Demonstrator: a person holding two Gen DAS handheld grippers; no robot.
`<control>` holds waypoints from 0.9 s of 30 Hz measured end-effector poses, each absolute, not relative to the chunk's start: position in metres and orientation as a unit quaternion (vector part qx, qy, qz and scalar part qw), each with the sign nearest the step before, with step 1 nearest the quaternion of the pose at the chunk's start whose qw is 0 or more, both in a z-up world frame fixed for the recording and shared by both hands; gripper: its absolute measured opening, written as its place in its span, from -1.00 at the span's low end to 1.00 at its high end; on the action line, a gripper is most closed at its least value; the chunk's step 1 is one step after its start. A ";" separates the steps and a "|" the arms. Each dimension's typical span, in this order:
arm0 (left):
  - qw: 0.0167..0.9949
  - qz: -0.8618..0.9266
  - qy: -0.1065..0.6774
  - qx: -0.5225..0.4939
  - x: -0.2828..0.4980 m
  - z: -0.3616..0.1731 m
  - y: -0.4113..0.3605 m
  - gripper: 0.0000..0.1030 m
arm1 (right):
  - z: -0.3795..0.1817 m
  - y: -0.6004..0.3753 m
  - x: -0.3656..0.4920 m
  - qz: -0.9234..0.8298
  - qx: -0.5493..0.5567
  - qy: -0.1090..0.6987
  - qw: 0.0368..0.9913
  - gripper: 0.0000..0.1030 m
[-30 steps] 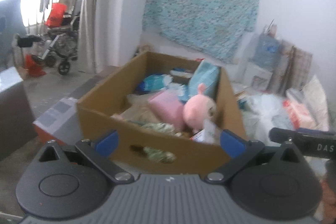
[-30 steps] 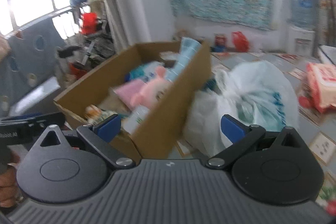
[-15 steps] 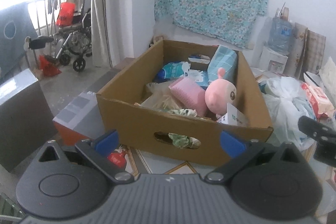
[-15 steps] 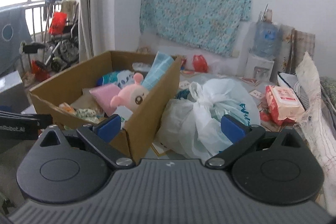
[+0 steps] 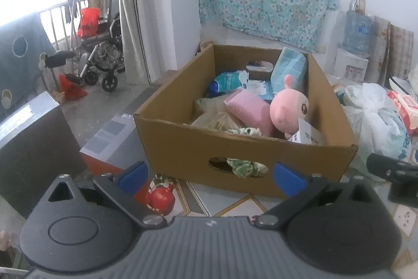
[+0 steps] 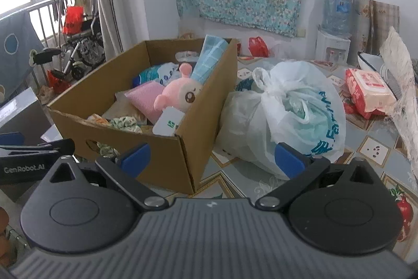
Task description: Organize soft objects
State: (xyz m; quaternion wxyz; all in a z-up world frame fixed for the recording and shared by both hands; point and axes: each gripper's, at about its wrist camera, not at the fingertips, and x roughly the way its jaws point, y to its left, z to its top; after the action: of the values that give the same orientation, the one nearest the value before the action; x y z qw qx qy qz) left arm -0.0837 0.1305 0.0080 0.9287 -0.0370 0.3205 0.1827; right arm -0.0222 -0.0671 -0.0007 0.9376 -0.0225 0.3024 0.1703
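Note:
A cardboard box (image 5: 183, 145) (image 6: 167, 148) stands on the floor ahead of both grippers. Inside it lie a pink plush toy (image 5: 286, 109) (image 6: 180, 94), a pink pack (image 5: 248, 113) (image 6: 146, 97), a light blue pack (image 5: 288, 67) (image 6: 210, 55) standing upright, a blue-white pack (image 5: 227, 79) and green patterned cloth (image 5: 244, 166) (image 6: 125, 122) poking through the handle hole. My left gripper (image 5: 211, 175) is open and holds nothing, short of the box front. My right gripper (image 6: 211, 157) is open too, facing the box's right corner.
A full white plastic bag (image 6: 287, 111) (image 5: 376, 117) sits right of the box, with a red wipes pack (image 6: 368, 88) behind it. A flat grey-red box (image 5: 109, 143) and a dark box (image 5: 31, 143) lie to the left. A wheelchair (image 5: 99, 54) stands by the window. A water dispenser (image 6: 333, 43) is at the wall.
Both views have drawn back and steadied, so the box now sits farther off and lower in frame. Both grippers stay open and nothing in the box has moved.

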 end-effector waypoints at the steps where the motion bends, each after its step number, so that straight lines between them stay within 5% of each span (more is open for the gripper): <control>1: 0.928 0.181 0.324 -0.037 -0.083 0.007 0.131 1.00 | -0.002 -0.066 -0.020 0.170 -0.022 0.307 0.936 0.98; 27: 0.927 0.169 0.332 -0.039 -0.082 0.003 0.131 1.00 | -0.017 -0.062 0.000 0.175 -0.012 0.344 0.922 0.98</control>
State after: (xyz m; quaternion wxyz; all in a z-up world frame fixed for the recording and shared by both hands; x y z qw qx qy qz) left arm -0.0822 0.1308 0.0033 0.9272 -0.0385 0.3319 0.1694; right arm 0.0000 -0.0623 -0.0165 0.9222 -0.0124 0.3444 0.1754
